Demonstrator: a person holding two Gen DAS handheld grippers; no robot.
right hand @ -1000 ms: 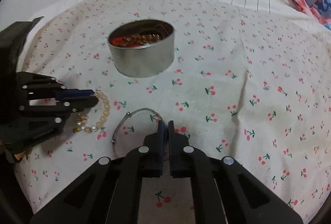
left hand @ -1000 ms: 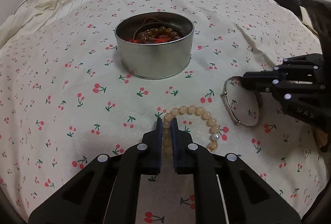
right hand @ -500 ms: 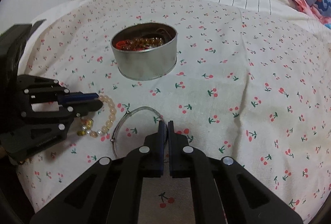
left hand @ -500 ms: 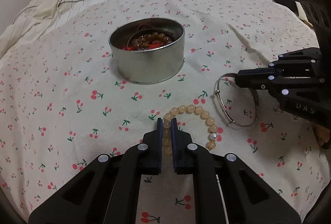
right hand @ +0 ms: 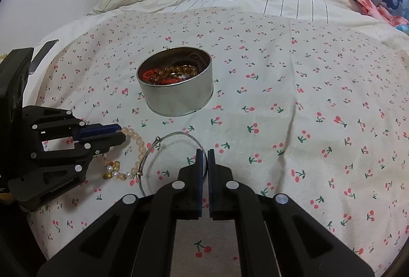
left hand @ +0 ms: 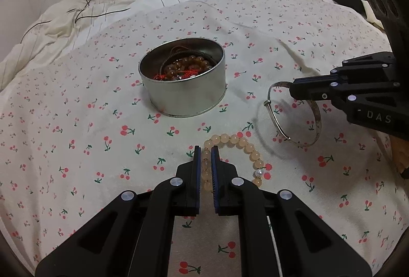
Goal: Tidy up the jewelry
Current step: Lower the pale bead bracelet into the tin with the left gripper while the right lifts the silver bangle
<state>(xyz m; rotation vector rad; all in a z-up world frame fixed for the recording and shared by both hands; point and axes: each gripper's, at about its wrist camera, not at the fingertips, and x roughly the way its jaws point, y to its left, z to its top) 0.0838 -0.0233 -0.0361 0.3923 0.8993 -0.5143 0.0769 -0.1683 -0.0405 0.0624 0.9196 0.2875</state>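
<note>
Here the left gripper (left hand: 205, 149) pinches the bead bracelet (left hand: 241, 142) strand.

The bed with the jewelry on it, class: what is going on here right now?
A person is tidying jewelry with two hand-held tools. The left claw is shut on a pale beaded bracelet, and the right claw is shut on a thin silver bangle. Both pieces are gripped near the cherry-print sheet; whether they touch it is unclear. A round metal tin just beyond them already holds brown beads and red cord.
</note>
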